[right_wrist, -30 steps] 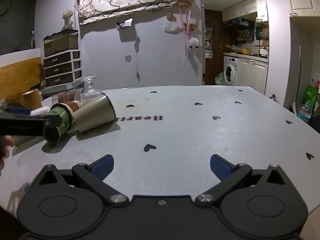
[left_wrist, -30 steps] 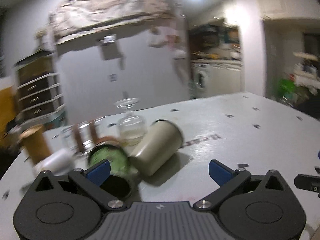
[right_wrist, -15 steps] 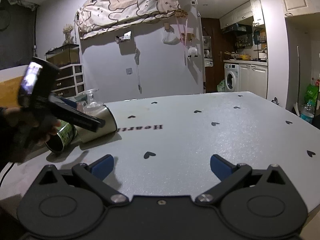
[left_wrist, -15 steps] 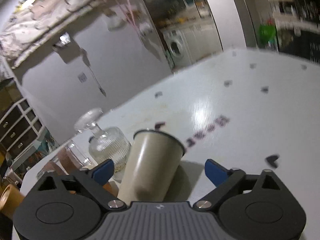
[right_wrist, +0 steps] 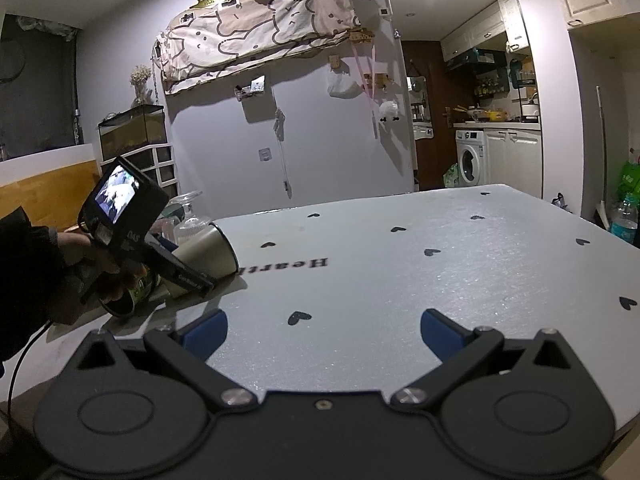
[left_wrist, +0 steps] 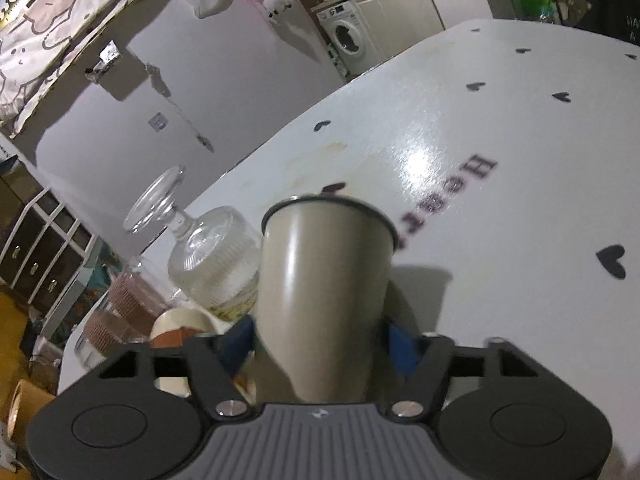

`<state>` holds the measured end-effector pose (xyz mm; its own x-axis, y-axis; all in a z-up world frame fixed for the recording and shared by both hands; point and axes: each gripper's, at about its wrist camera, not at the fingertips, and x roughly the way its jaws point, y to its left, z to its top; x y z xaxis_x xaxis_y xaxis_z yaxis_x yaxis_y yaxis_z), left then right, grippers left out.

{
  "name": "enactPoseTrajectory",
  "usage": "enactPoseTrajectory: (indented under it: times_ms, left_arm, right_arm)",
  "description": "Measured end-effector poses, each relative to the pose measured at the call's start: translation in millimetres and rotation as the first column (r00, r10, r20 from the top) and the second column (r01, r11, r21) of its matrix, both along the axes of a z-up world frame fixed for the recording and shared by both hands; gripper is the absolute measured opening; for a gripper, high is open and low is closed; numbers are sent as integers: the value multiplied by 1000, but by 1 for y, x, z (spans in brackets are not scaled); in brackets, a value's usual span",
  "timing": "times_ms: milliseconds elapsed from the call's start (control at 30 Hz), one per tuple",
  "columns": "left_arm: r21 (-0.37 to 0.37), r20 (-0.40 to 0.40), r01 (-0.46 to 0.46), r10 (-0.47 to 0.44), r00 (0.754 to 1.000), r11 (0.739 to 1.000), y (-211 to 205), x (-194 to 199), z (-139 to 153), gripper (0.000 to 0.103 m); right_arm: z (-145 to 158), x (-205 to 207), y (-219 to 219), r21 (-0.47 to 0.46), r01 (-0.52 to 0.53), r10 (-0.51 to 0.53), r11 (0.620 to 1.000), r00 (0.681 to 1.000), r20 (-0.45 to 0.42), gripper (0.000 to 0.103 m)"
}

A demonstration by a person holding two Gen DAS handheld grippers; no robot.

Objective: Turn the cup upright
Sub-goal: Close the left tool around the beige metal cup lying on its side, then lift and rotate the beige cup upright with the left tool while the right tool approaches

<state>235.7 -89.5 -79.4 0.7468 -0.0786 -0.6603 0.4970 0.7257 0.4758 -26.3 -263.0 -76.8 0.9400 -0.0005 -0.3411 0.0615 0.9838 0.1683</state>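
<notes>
Right claw [right_wrist: 322,330] sits low at 6 o'clock with its blue pads spread wide, nothing between them, hovering over the white worktop [right_wrist: 460,280] with little black hearts and the word "Heart" printed upside down. Over at 9 o'clock the left claw [right_wrist: 200,278], gripped by a dark-sleeved hand [right_wrist: 102,270], is around a beige cup [right_wrist: 210,254] lying on its side, rim facing 3 o'clock. A green can [right_wrist: 138,294] lies just beside it. Washing machine [right_wrist: 472,162] way back at 2 o'clock.
</notes>
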Motion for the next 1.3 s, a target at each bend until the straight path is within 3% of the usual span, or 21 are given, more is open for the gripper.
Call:
enactPoseTrajectory:
  times_ms: [333,667,867,933,1033,1133,1300]
  left_arm:
    - [-87,-15,94,-96,995,992,7,-66,4,66]
    - [-128,-24,282,-288,957,951,6,-165,4,66]
    - [-88,-24,305,-308,951,948,3,-202,1,67]
    - [-94,-25,305,-308,951,948,4,-207,2,71]
    - [-128,-31,293,-299,954,947,7,-211,5,84]
    - [-155,-13,265,-270,963,952,12,-213,9,84]
    - [-233,15,229,-232,973,945,24,-222,17,82]
  right_arm:
    - [5,4,3,32,-21,21,999,1000,3,103]
    - [3,14,1,113,-34,38,993,999,-36,103]
    - [-5,17,-3,191,-43,57,981,996,-67,103]
    - [-7,21,-5,256,-63,88,965,992,-87,103]
    - [-10,29,-6,344,-76,129,936,983,-132,103]
    - [-15,37,-3,418,-70,162,906,969,-188,103]
    - [-29,53,-2,587,-35,234,809,935,-266,103]
